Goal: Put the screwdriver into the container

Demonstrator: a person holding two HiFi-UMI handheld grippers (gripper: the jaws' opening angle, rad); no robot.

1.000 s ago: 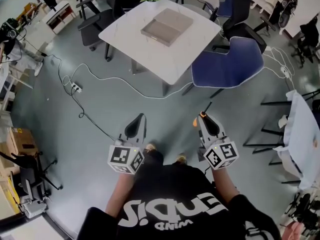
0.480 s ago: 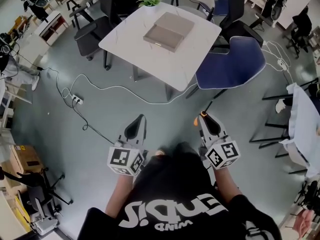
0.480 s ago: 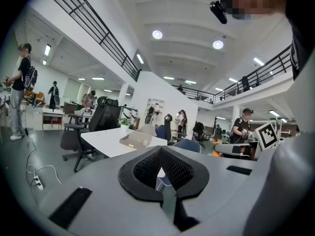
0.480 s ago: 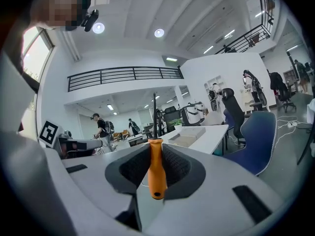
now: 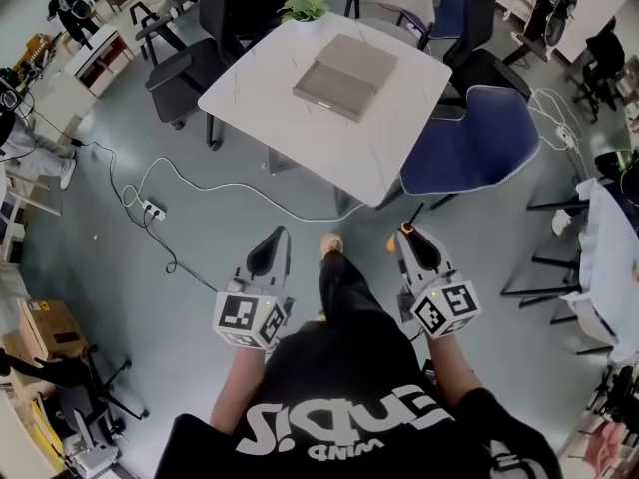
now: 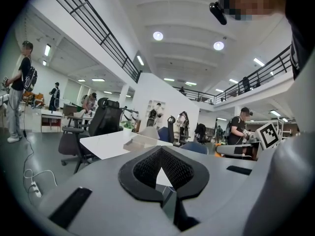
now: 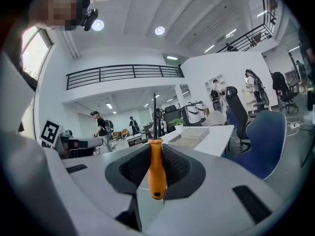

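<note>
A flat tan container (image 5: 344,76) lies open on the white table (image 5: 255,88) ahead of me; the container (image 7: 189,137) also shows in the right gripper view and, smaller, as the container (image 6: 142,141) in the left gripper view. My right gripper (image 5: 407,238) is shut on a screwdriver (image 7: 156,168) with an orange handle, its black shaft pointing forward and up. It hangs above the floor, well short of the table. My left gripper (image 5: 272,249) is beside it at the same height, shut with nothing in it.
A blue chair (image 5: 469,138) stands at the table's right corner and black chairs (image 5: 185,68) at its left. A white cable with a power strip (image 5: 152,208) runs over the floor to the left. A potted plant (image 5: 305,8) sits on the table's far edge. Other people stand in the room.
The table and container have drawn nearer and lower in the head view as the person walks; a foot has stepped forward between the grippers. Both grippers keep their pose.
</note>
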